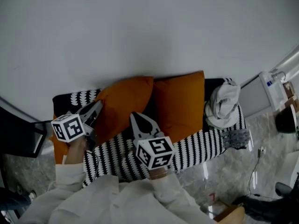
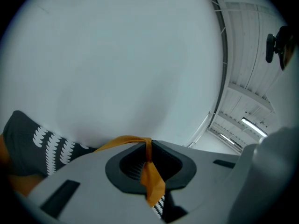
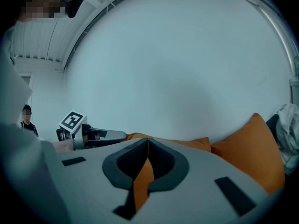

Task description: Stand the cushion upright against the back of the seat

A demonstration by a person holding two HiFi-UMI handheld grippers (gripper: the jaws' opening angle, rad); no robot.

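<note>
Both grippers are clamped on the same orange cushion (image 1: pixel 122 105). Left gripper (image 1: pixel 97 105): jaws clenched on a thin fold of orange fabric, which runs up between the pads and drapes out toward the camera in the left gripper view (image 2: pixel 149 143). Right gripper (image 1: pixel 136 117): jaws also clenched, with a strip of the orange cover pinched in the slot in the right gripper view (image 3: pixel 147 141). The cushion is on the left half of the seat (image 1: pixel 196 146), which has a black-and-white patterned cover. It is tilted, not square: the top corner is up by the seat back and touches the second cushion (image 1: pixel 181 101), and the low corner sticks out past the left end of the seat, below the left gripper's marker cube. The left gripper holds the cushion's left edge and the right gripper its near right edge. Can't tell whether its lower edge is resting on the seat or lifted off it. The second cushion stands upright against the back, just right of centre. A bundled white cloth (image 1: pixel 223 102) sits at the right end of the seat, beside the second cushion. A plain pale wall (image 1: pixel 140 22) is behind everything. The right gripper view shows the left gripper level with it, off to the left.
</note>
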